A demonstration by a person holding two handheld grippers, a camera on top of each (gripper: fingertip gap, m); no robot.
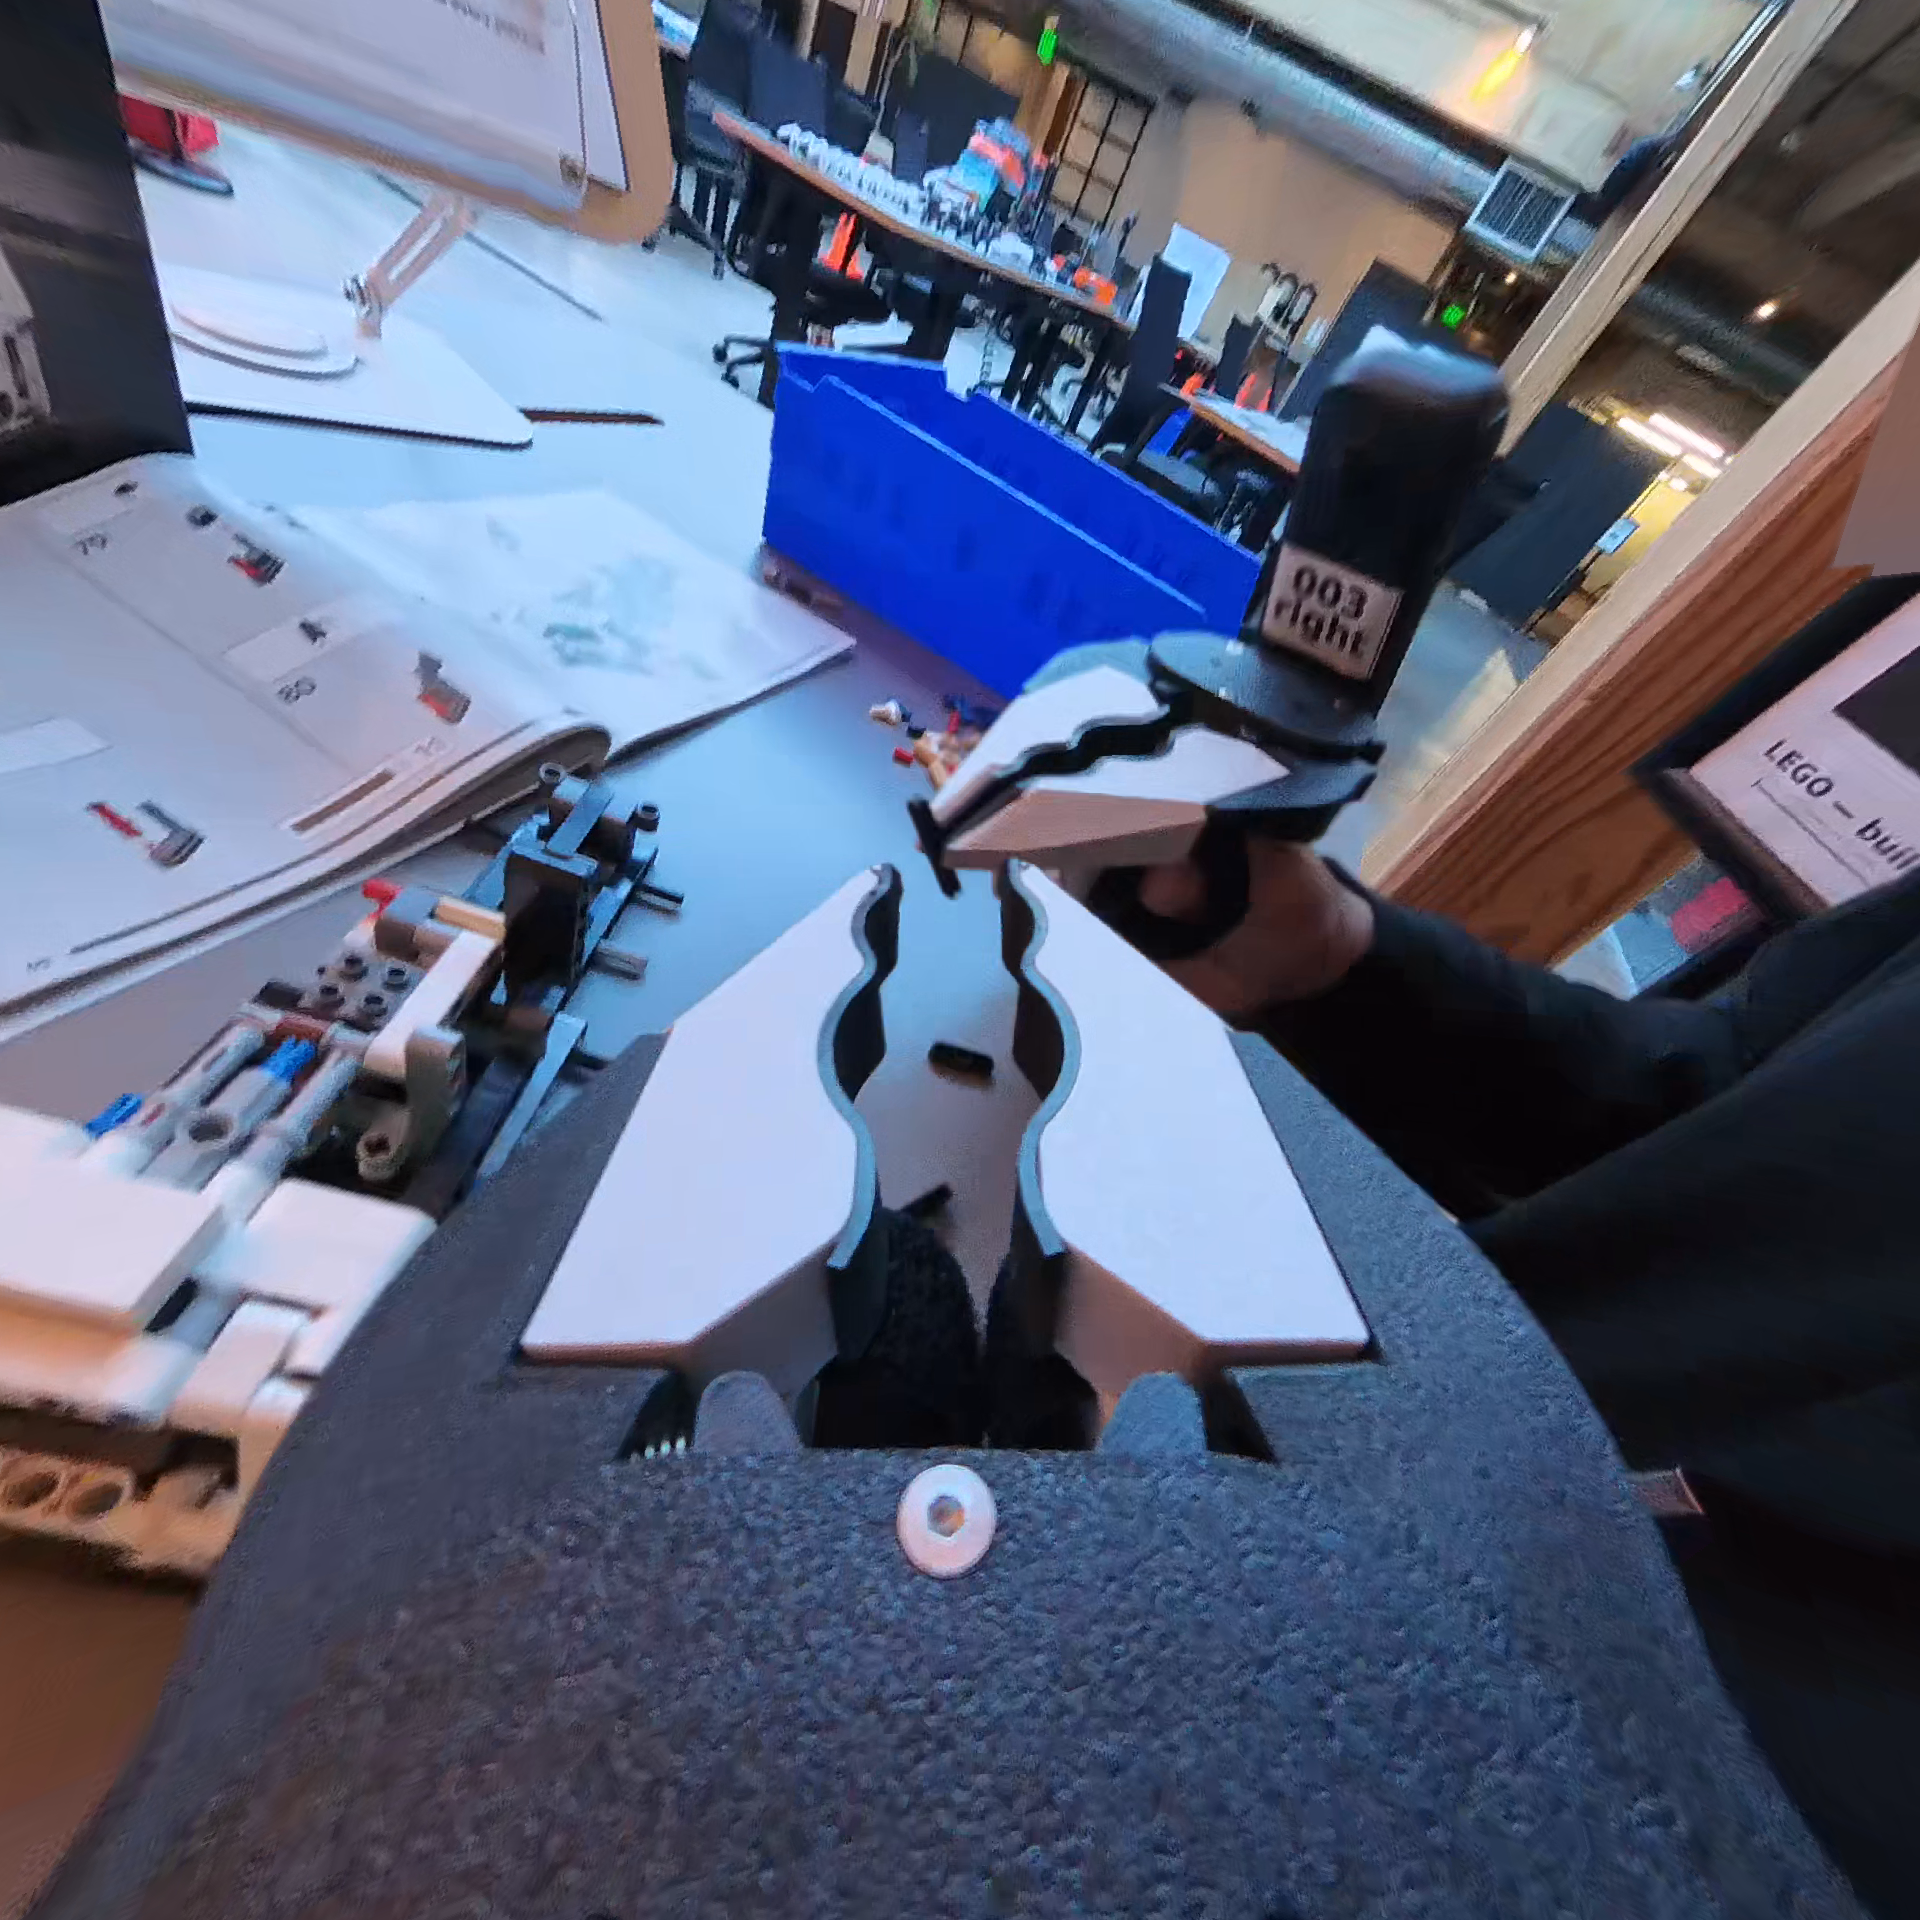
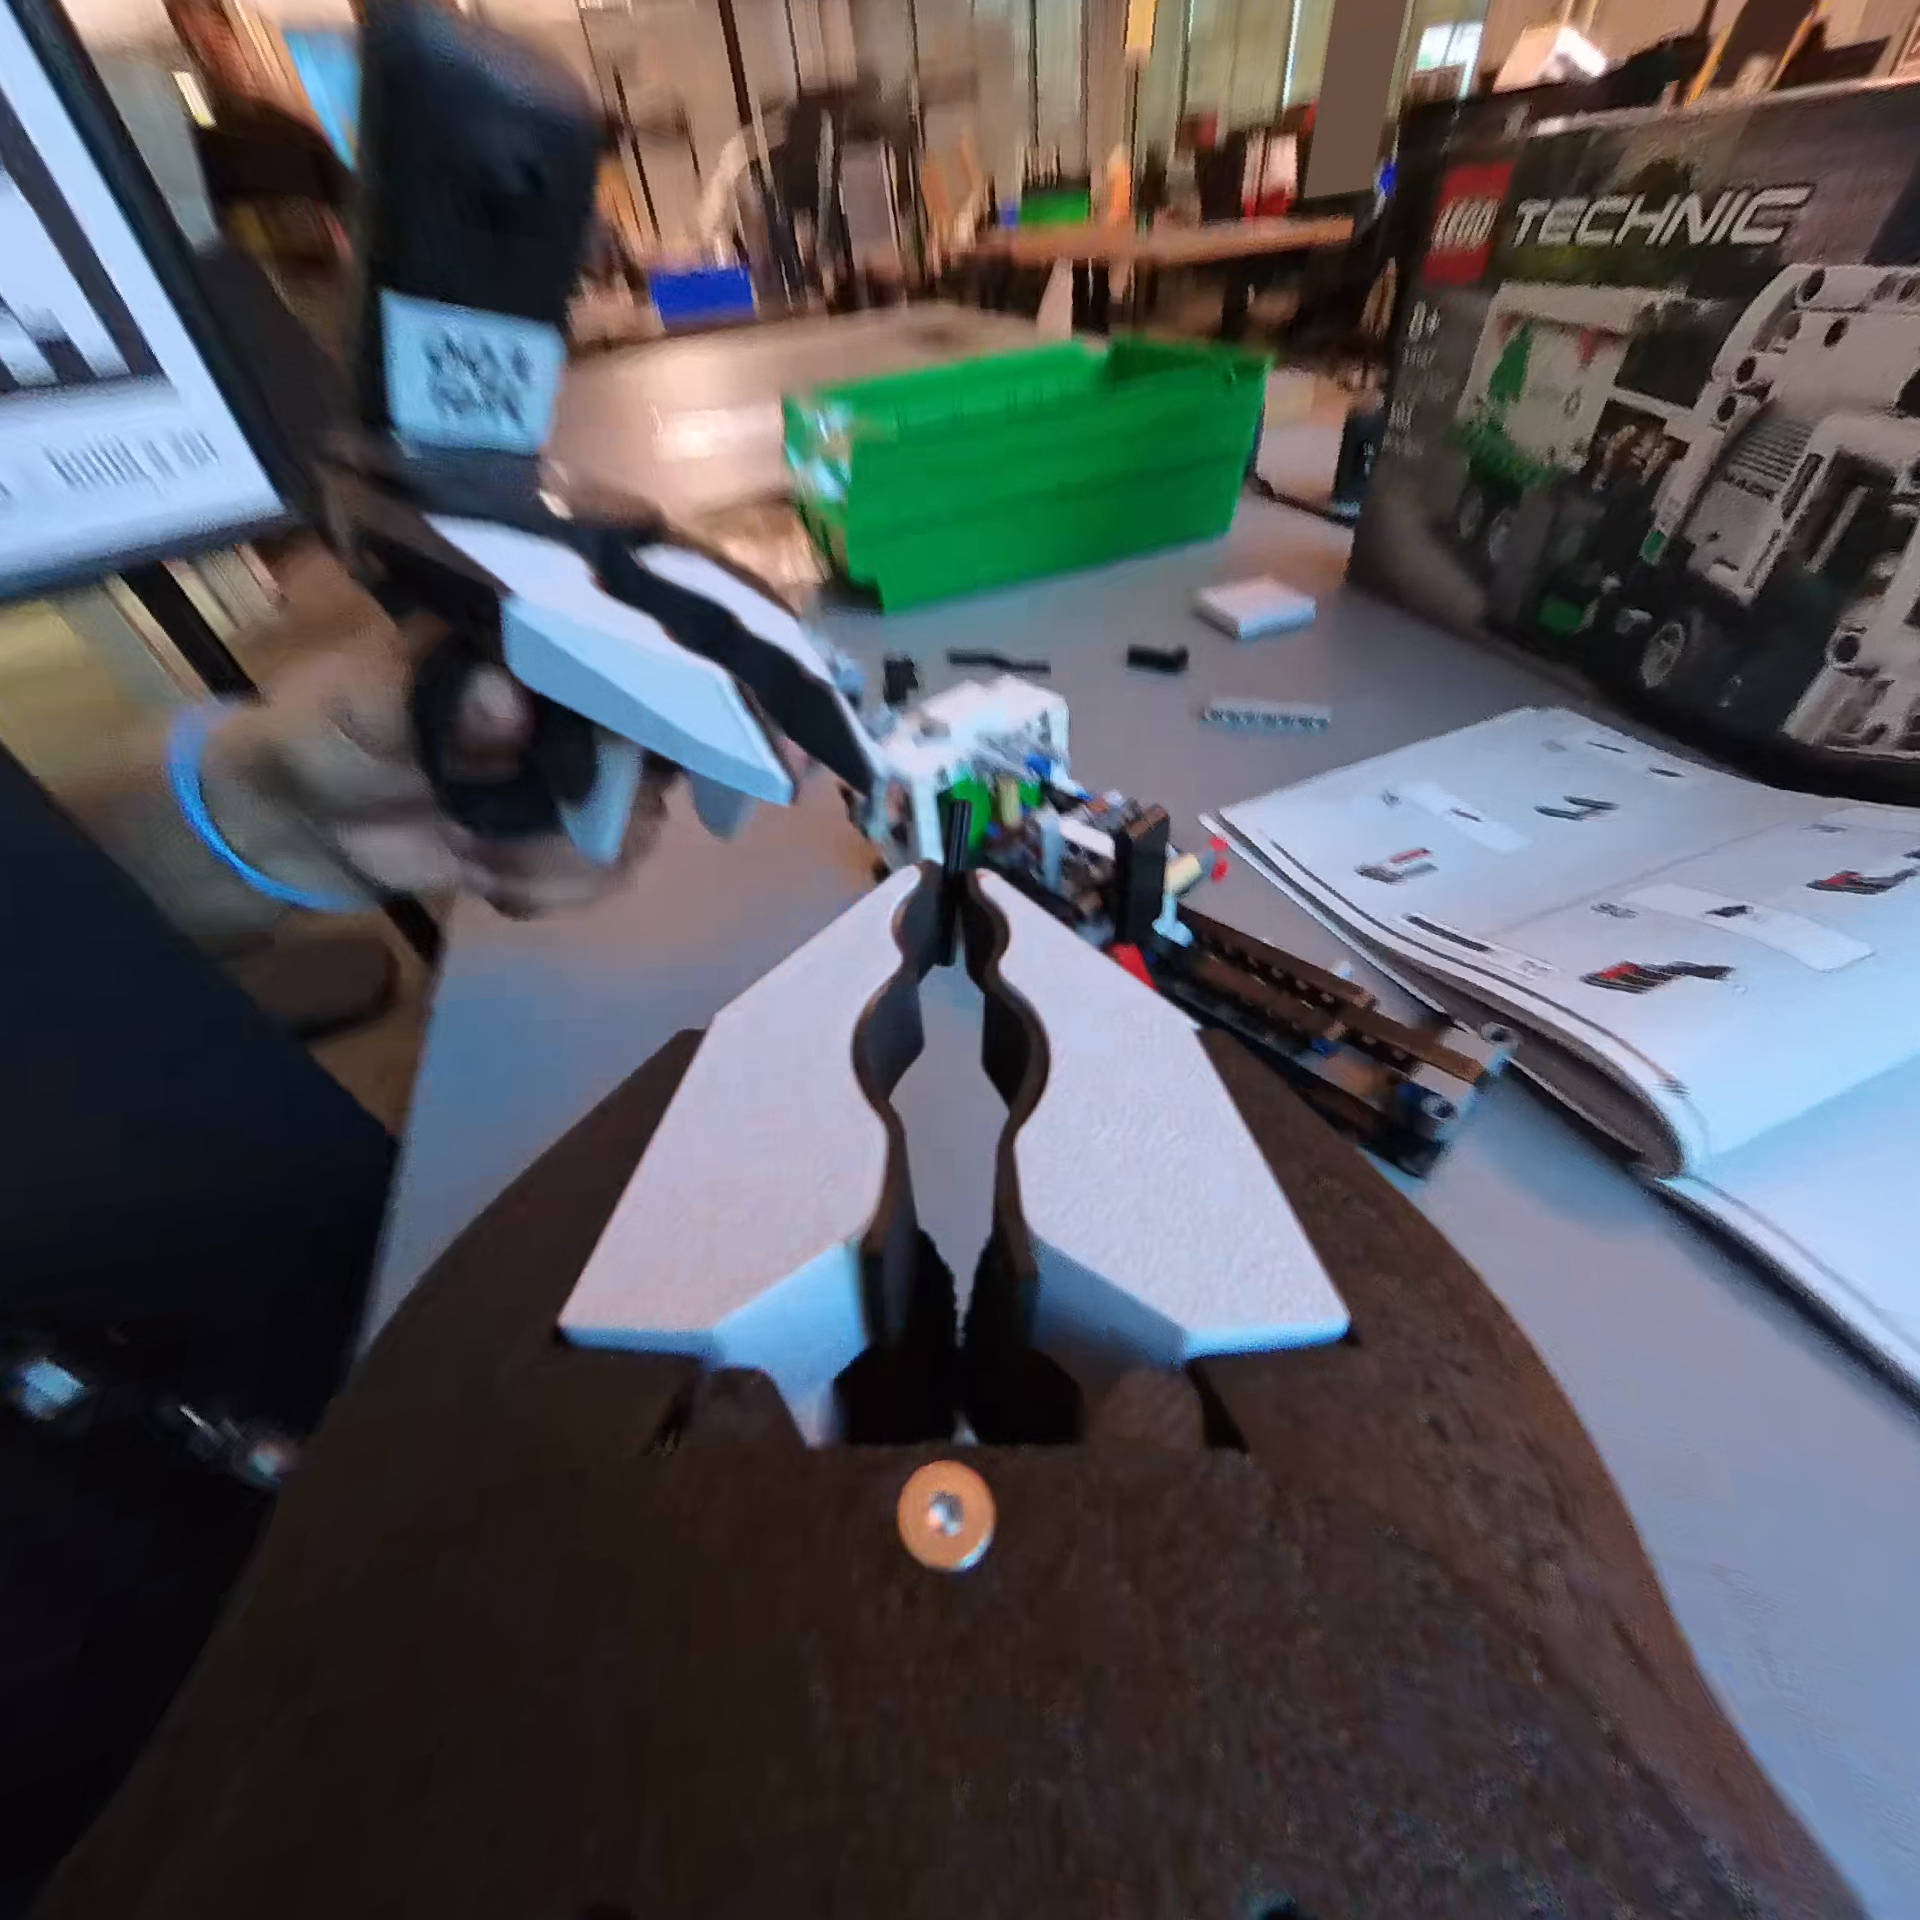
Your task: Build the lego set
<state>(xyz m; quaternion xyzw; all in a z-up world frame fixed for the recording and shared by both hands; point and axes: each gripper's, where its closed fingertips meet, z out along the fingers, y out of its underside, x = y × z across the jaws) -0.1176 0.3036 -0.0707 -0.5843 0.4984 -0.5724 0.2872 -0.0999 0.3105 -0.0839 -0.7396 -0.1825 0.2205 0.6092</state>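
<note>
My right gripper [image 2: 948, 883] is pinched on a thin black pin [image 2: 951, 878], which stands upright between the tips; in the left wrist view the same pin [image 1: 935, 847] hangs from the tips at about 12 o'clock, just beyond my left gripper [image 1: 948, 883]. That left gripper is parted narrowly and holds nothing. The model [image 2: 997, 769], a white and grey half-built chassis, sits on the counter [image 2: 644, 997] straight ahead of the right gripper at 12 o'clock, and at 9 o'clock in the left wrist view [image 1: 343, 1039]. As I judge it, the step is seating this pin into a hole on the model. To do it well I should line the pin's axis with the hole before pushing, keep the pinch firm so the pin does not swivel, and use the left gripper to brace the model against the push; the right wrist view is blurred, so I cannot tell which hole is meant. Counting what I can see: one pin held, one small black piece [image 1: 961, 1060] on the counter between the left fingers, one open manual [image 1: 364, 665] at 10 o'clock, one blue bin [image 1: 977, 540], one green bin [image 2: 1029, 468], one set box [image 2: 1662, 436], and a loose scatter of small parts [image 1: 935, 732] too small to count.
</note>
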